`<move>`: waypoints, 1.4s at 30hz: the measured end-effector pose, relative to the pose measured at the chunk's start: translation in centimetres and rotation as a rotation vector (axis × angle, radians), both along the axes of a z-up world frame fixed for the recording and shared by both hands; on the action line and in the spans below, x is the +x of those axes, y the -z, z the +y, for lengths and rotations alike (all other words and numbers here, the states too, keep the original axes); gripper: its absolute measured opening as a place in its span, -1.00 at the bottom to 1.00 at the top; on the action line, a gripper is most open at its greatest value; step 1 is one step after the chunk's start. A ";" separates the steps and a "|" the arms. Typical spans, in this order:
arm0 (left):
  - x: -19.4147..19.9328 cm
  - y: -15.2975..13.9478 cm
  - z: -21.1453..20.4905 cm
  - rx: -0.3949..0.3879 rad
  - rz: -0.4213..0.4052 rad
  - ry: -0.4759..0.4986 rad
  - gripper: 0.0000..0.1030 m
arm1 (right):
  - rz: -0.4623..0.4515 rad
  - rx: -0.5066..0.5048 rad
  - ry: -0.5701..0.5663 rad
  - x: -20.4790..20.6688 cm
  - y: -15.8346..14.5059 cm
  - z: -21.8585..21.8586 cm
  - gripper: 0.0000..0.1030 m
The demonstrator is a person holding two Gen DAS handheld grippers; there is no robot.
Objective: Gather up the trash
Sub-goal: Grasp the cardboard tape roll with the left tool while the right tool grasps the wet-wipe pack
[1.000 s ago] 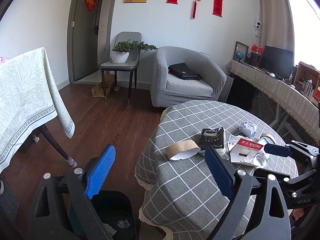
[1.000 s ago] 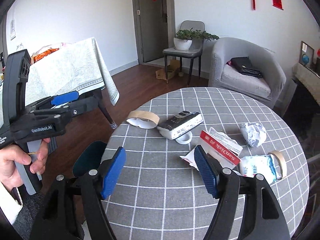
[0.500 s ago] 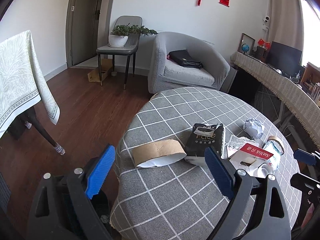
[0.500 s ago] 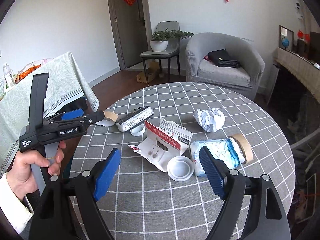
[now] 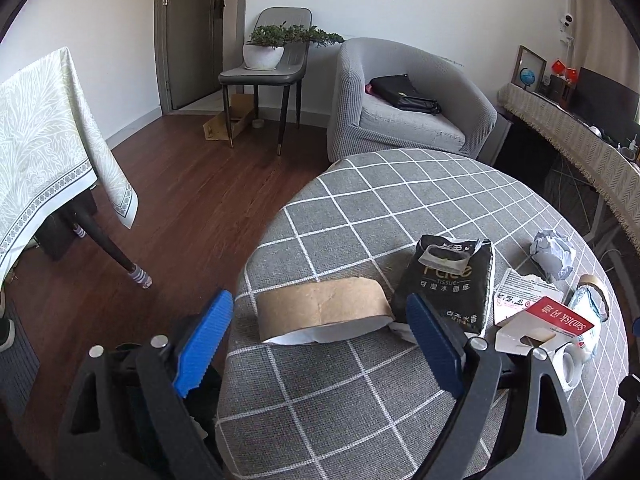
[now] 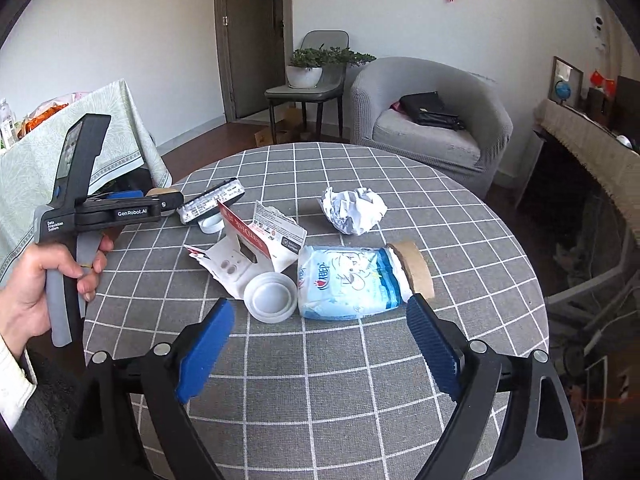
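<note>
Both my hand-held grippers moved closer over surface (image 6: 320, 360); left (image 5: 320, 336) closing, empty, before cardboard ring (image 5: 324, 308); right (image 6: 320, 340) opening, empty, near blue packet (image 6: 348, 284)

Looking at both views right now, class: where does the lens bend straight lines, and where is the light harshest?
Left wrist view: the table grid curves, corners go black, and daylight glares at the upper right. Right wrist view: the door frame bows; the crumpled paper stays sharp.
</note>
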State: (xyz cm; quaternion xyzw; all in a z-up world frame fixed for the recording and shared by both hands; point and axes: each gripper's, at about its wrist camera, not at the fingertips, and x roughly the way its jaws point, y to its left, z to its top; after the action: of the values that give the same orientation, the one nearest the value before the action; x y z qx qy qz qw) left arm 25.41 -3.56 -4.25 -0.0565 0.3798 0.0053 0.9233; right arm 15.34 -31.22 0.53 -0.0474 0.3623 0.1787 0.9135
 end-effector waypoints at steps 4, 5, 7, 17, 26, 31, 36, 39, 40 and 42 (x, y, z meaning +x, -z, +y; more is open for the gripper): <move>0.5 0.4 0.4 -0.015 0.034 -0.002 0.64 | 0.024 0.011 -0.020 0.8 0.5 -0.9 0.76; 0.6 0.4 0.4 -0.012 0.035 -0.002 0.64 | 0.028 0.010 -0.036 1.0 0.6 -0.9 0.76; 0.6 0.4 0.3 -0.006 0.037 0.001 0.60 | 0.037 0.004 -0.064 1.3 0.8 -0.7 0.78; 0.5 0.4 0.3 -0.012 0.021 0.032 0.35 | 0.083 0.042 -0.070 3.6 1.7 -1.1 0.78; -0.2 -0.3 0.8 -0.022 -0.010 0.050 0.35 | 0.126 0.056 -0.029 5.6 2.2 -0.5 0.78; -0.7 -0.6 1.0 -0.025 -0.019 0.063 0.35 | 0.157 0.074 0.010 6.5 2.6 0.1 0.78; -1.5 -1.3 1.3 -0.022 -0.043 0.084 0.36 | 0.184 0.089 0.075 7.4 2.8 0.0 0.78; -2.0 -1.8 1.7 -0.027 -0.055 0.085 0.36 | 0.209 0.094 0.107 7.8 3.3 0.1 0.78; -2.1 -2.0 1.9 -0.029 -0.059 0.085 0.36 | 0.213 0.089 0.116 7.9 3.5 0.2 0.78; -2.3 -2.2 2.4 -0.031 -0.065 0.082 0.36 | 0.228 0.071 0.135 8.2 3.8 0.5 0.78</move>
State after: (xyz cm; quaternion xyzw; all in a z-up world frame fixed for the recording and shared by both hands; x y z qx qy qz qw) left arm 23.11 -1.17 -2.01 -0.0554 0.3516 -0.0403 0.9336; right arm 23.51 -30.75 -3.24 0.0299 0.4596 0.1340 0.8775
